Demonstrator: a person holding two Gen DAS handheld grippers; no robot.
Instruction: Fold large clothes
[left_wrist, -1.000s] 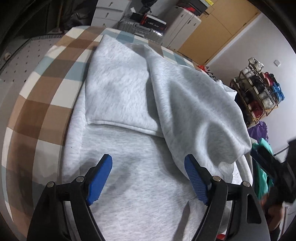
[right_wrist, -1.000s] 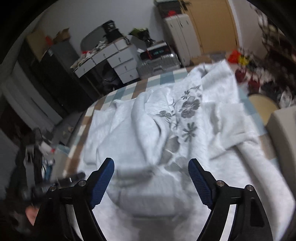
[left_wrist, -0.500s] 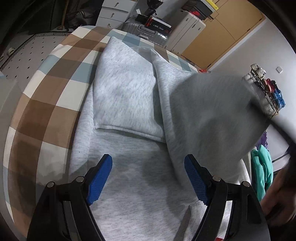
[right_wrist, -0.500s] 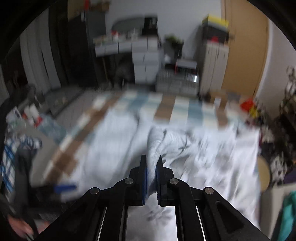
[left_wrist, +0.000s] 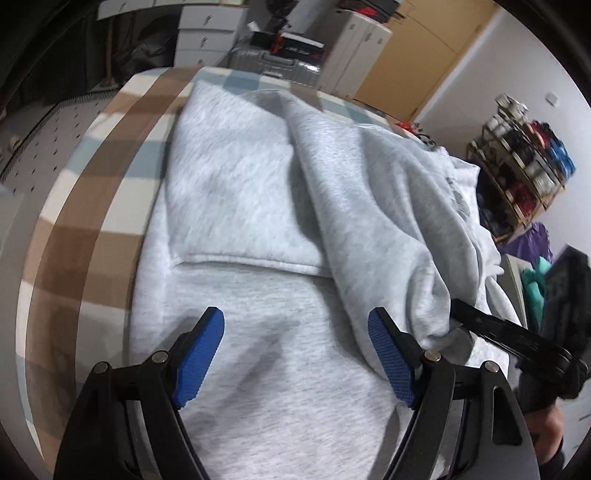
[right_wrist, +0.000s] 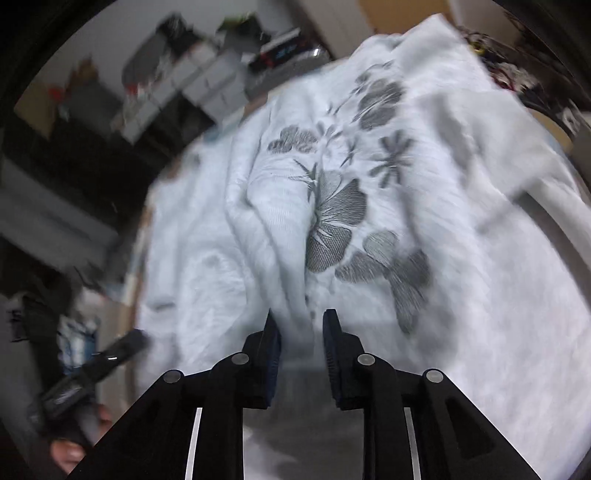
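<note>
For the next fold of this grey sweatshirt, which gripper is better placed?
Right. The right gripper has a ridge of the sweatshirt between its narrowed jaws, which have just been opening slightly; the left gripper hovers wide open over flat fabric.

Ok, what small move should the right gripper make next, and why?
Probably open fully and draw back. The jaws of the right gripper have just been opening with a ridge of the grey sweatshirt between them, and that ridge already rests on the sweatshirt, so the carry looks finished.
</note>
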